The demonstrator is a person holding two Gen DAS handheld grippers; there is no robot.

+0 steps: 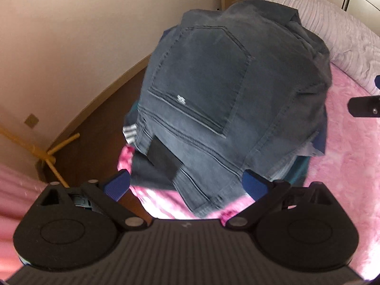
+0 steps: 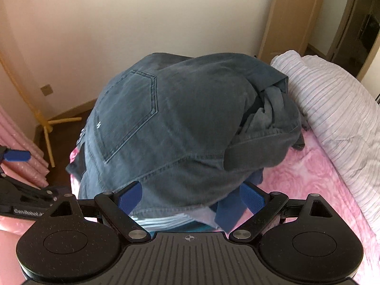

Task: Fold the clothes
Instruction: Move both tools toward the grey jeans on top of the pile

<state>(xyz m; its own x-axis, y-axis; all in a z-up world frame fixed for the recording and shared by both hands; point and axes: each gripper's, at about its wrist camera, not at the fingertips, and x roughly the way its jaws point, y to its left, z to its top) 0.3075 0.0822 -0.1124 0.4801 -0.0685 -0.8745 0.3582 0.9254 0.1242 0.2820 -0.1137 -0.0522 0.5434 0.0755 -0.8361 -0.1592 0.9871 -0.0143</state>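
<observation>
Dark grey-blue jeans (image 1: 228,90), folded with a back pocket facing up, top a pile of clothes on the pink bedspread (image 1: 344,178). My left gripper (image 1: 187,182) is open at the pile's near edge, its blue fingertips on either side of the waistband end without clamping it. From the other side, the jeans (image 2: 190,123) bulge over a stack of light blue, dark blue and teal garments (image 2: 190,220). My right gripper (image 2: 191,197) is open too, its fingers straddling the lower edge of the pile. Each gripper shows at the edge of the other view.
A white ribbed quilt (image 2: 337,109) lies along the bed's far right side. A yellow stand (image 2: 47,128) is on the dark floor by the beige wall at left. A wooden door (image 2: 285,14) is at the back right. Pink fabric (image 2: 21,142) hangs at far left.
</observation>
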